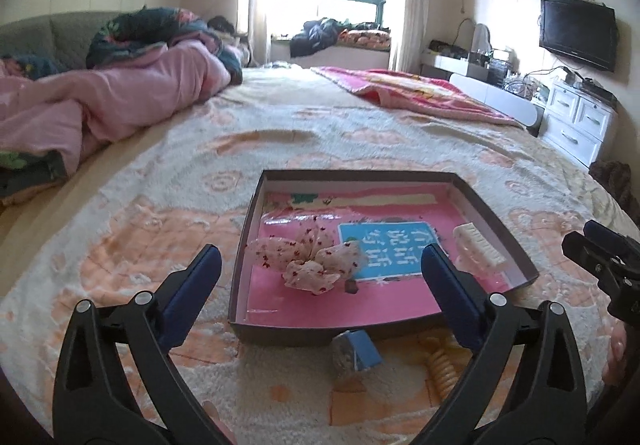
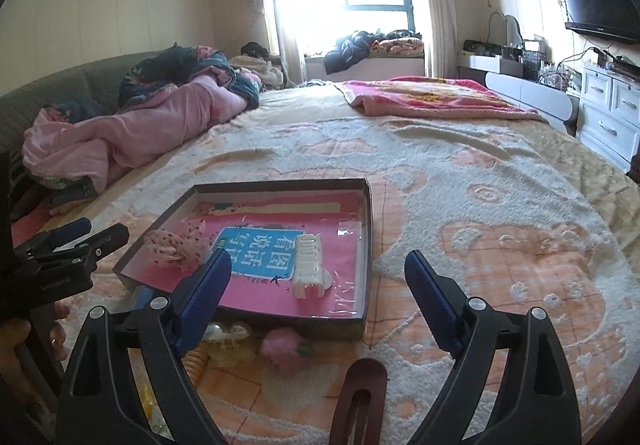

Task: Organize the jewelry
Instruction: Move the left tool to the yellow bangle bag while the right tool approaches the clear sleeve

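A shallow dark box point(image 1: 240, 245) point(image 2: 368, 213) with a pink lining lies on the bed. In it are a spotted fabric scrunchie point(image 1: 312, 263) point(image 2: 176, 245) and a white hair claw point(image 1: 478, 245) point(image 2: 308, 265). In front of the box on the blanket lie a blue clip point(image 1: 356, 357), a yellow coil hair tie point(image 1: 442, 367) point(image 2: 196, 361), a pearl piece point(image 2: 226, 333), a pink fluffy bobble point(image 2: 282, 345) and a dark red hair clip point(image 2: 360, 401). My left gripper point(image 1: 320, 273) is open and empty, just short of the box. My right gripper point(image 2: 318, 277) is open and empty, above the near items.
The bed carries a peach and white fluffy blanket point(image 1: 160, 205), a heap of pink bedding point(image 1: 120, 101) at the left and a red blanket point(image 1: 420, 89) farther back. White drawers point(image 1: 580, 121) and a wall television point(image 1: 578, 31) stand at the right.
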